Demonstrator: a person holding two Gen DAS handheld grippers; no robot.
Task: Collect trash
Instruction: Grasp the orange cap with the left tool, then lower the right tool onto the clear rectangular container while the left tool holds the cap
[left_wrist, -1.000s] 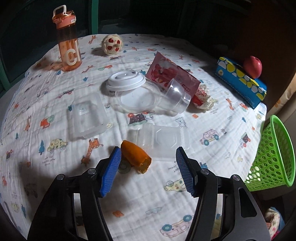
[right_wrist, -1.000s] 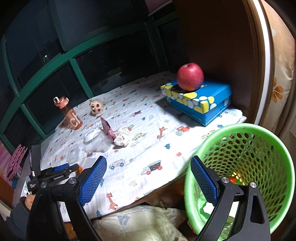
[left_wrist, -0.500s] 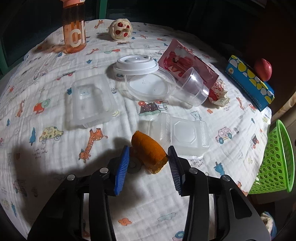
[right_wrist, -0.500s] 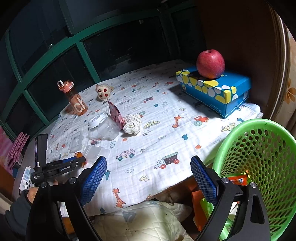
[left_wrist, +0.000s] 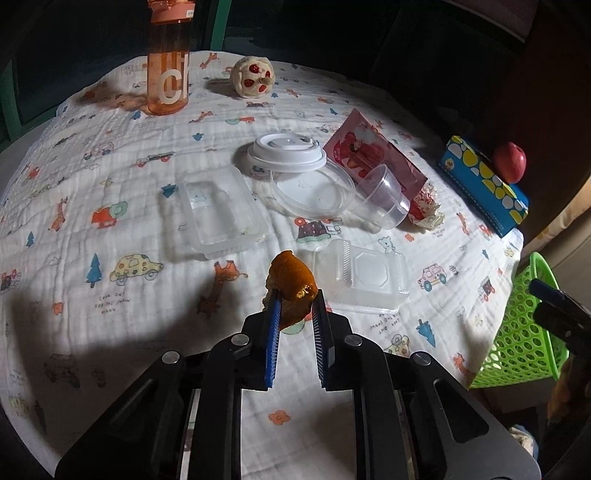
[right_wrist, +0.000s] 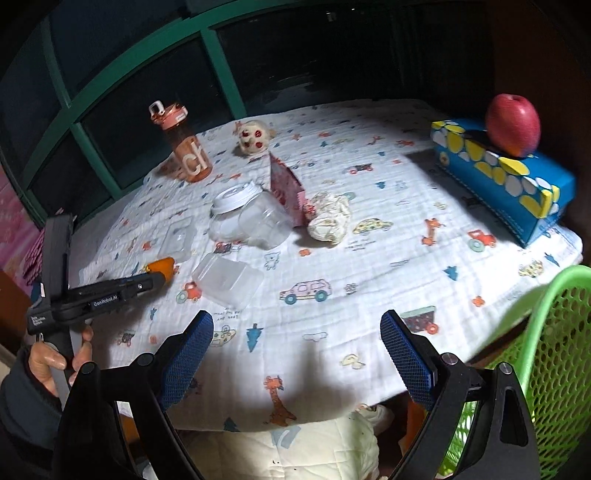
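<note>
A: What is the left gripper (left_wrist: 295, 299) doing?

B: Its blue pads are closing in, and the orange peel (left_wrist: 292, 282) sits right between them. In the left wrist view the pads press on both sides of the peel near its lower end, and most of the peel sticks out past the tips. The right wrist view shows that gripper reaching in low over the patterned cloth (right_wrist: 369, 258) from the left, with a hand (right_wrist: 55, 356) wrapped around its handle.

A: And the right gripper (right_wrist: 295, 354)?

B: Its jaws stand wide apart with nothing between them, above the near edge of the cloth. The pads touch nothing.

A: Where is the rest of the trash?

B: On the cloth beyond the peel. A flat clear lid (left_wrist: 364, 275) lies just beside the peel to the right, a clear tray (left_wrist: 219, 212) to the upper left. Farther back are a white cup lid (left_wrist: 286, 153), a round clear dish (left_wrist: 312, 188), a tipped clear cup (left_wrist: 386, 197), a pink wrapper (left_wrist: 373, 151) and a crumpled paper (right_wrist: 328, 218).

A: And the bin?

B: The green basket (right_wrist: 557, 369) stands off the table's right edge, just beside the right gripper's right finger.
</note>
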